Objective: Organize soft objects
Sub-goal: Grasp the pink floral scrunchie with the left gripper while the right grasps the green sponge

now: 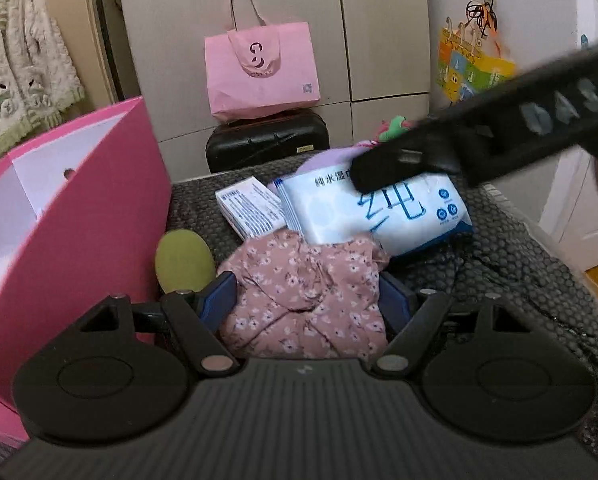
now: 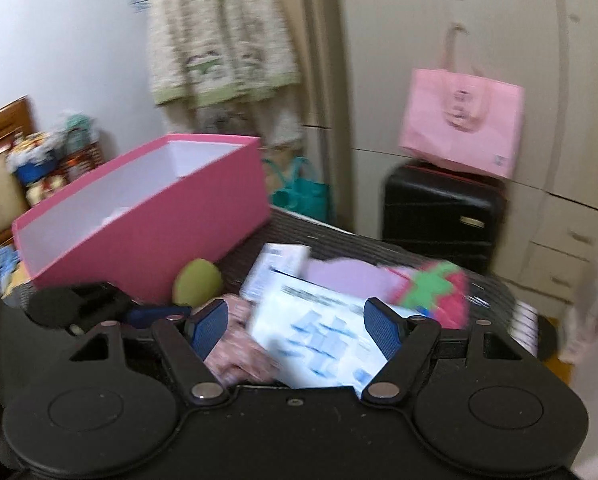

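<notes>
Floral pink cloth [image 1: 303, 300] is seen bunched between the two blue pads of the left gripper [image 1: 307, 304], whose jaws stand wide around it without pressing. One wet-wipe pack [image 1: 379, 208] is laid against the cloth's far edge, one small white box [image 1: 251, 210] just beside it, and one green oval sponge [image 1: 185, 260] near the single pink box [image 1: 83, 216]. One strawberry-shaped plush [image 2: 435, 288] is seen behind the pack. The right gripper [image 2: 299, 332] is held wide open over the wipes, nothing gripped. Everything is rested on one dark textured mat [image 1: 499, 264].
</notes>
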The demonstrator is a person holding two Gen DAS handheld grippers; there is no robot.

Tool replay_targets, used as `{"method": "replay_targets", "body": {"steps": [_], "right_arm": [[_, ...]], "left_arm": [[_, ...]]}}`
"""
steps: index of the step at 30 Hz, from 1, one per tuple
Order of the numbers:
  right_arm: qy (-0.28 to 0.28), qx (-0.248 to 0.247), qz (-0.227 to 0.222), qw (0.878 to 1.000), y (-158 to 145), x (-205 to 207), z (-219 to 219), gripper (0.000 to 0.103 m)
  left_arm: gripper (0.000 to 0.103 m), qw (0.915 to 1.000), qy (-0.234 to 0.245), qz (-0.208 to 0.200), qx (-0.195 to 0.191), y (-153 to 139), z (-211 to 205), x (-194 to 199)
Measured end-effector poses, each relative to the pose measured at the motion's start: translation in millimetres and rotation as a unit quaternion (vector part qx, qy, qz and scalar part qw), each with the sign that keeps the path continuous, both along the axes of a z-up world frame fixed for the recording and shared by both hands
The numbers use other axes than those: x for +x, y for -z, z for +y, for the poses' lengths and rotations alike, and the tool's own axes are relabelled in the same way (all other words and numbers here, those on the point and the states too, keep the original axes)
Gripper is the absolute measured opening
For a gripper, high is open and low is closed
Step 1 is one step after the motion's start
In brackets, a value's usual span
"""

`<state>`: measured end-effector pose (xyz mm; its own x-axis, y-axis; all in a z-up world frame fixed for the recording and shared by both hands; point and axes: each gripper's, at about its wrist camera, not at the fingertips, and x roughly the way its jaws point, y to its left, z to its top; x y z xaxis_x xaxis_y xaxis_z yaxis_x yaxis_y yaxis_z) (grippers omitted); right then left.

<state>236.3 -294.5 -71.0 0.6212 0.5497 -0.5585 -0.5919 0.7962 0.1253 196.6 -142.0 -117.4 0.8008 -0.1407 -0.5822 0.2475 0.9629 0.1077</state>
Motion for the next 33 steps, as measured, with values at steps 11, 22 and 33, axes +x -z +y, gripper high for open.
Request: {"method": "replay_targets", "body": {"steps": [11,22,33], "right_arm": [[-0.157,-0.029,0.045,0.986,14,47,81,0.063],[-0.197,-0.037,0.069,0.977,28,52,111,0.044],[-0.097,-0.026,0.035,0.994,-3,7,64,0.044]], "left_arm": [[0.025,0.9989,-0.035,0.007,-0.031,7,9,-7],[0.020,0.9997,0.001,0.005,-0.022,4,15,-12],[0.019,0.9981,0.015,0.003,-0.060,-14,28,-35]]}}
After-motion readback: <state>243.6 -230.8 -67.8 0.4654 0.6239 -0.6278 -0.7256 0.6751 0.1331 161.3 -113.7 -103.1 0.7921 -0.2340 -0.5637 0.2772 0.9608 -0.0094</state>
